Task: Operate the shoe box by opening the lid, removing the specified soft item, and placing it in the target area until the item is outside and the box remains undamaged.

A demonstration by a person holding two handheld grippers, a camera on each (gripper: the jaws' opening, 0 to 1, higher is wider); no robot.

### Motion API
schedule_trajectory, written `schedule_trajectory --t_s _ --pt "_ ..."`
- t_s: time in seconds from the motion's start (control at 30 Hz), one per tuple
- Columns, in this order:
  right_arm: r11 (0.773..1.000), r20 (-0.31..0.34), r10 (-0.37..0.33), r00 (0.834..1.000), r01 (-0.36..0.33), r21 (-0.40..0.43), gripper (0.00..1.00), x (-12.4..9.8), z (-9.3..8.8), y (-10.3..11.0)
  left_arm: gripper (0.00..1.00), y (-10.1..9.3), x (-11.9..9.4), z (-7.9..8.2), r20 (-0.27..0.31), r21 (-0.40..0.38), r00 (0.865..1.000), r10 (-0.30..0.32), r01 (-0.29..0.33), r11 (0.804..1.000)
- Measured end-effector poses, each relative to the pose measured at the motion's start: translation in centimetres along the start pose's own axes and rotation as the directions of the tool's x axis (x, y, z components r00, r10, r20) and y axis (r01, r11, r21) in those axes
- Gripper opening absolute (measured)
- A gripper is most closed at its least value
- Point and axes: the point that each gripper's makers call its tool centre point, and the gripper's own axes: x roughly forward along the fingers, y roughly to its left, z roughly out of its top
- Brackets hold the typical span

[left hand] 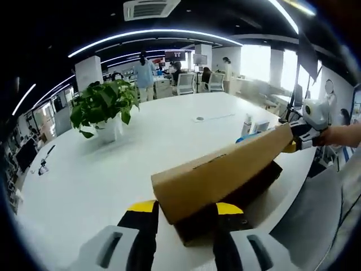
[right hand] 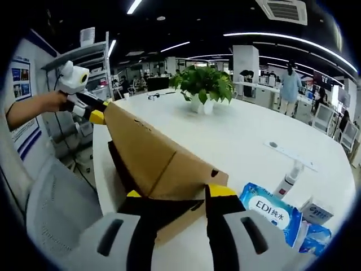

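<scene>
The shoe box (left hand: pixel 225 186) is seen on the white table (left hand: pixel 113 164), its tan cardboard lid (left hand: pixel 220 169) raised at a slant above the dark body. In the left gripper view, the left gripper (left hand: pixel 183 217) is closed on the near end of the lid, the yellow-tipped jaws being set either side of the cardboard edge. At the far end of the lid, the right gripper (left hand: pixel 298 138) is seen clamped on the corner, held by a person's hand (left hand: pixel 338 135).

In the right gripper view, the right gripper (right hand: pixel 172 200) is closed on the near corner of the lid (right hand: pixel 152 158), and the left gripper (right hand: pixel 93 110) is seen at the far corner, gripped by a hand (right hand: pixel 53 101). The dark box body (right hand: pixel 121 164) is visible under the lifted lid; its contents cannot be made out.

Just beside the box in this view, a blue wipes pack (right hand: pixel 271 212) lies on the table (right hand: pixel 242 135), with a small spray bottle (right hand: pixel 287 178) and a small blue-and-white carton (right hand: pixel 318 212) near it. Farther off, a potted plant (right hand: pixel 203 87) stands on the table; it is seen also in the left gripper view (left hand: pixel 104 107). Office chairs (left hand: pixel 186 83) and standing people (left hand: pixel 144 73) are visible well beyond the table
</scene>
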Motion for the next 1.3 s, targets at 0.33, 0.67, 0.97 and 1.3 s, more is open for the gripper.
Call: schedule_trajectory --t_s 0.33,0.67,0.97,1.3 --pt "0.997 -0.024 0.075 0.997 -0.075 -0.002 0.45 0.2 -1.4 1.6 0.42 -0.9 0.5 -2.1 -0.040 -0.011 0.999 -0.022 0.022 1.000" --pt "0.995 -0.067 0.096 0.993 -0.097 -0.010 0.52 0.9 -3.2 2.4 0.47 -2.2 1.3 -4.4 -0.097 -0.022 0.994 -0.049 0.047 0.999" --pt "0.993 -0.092 0.107 0.990 -0.102 0.058 0.56 1.6 -4.5 2.9 0.47 -2.6 2.5 -6.5 -0.130 -0.077 0.990 -0.062 0.052 0.996" --pt "0.996 -0.110 0.078 0.991 -0.072 0.059 0.53 2.3 -5.6 2.7 0.47 -2.6 3.4 -7.6 -0.153 -0.096 0.987 -0.057 0.042 0.994"
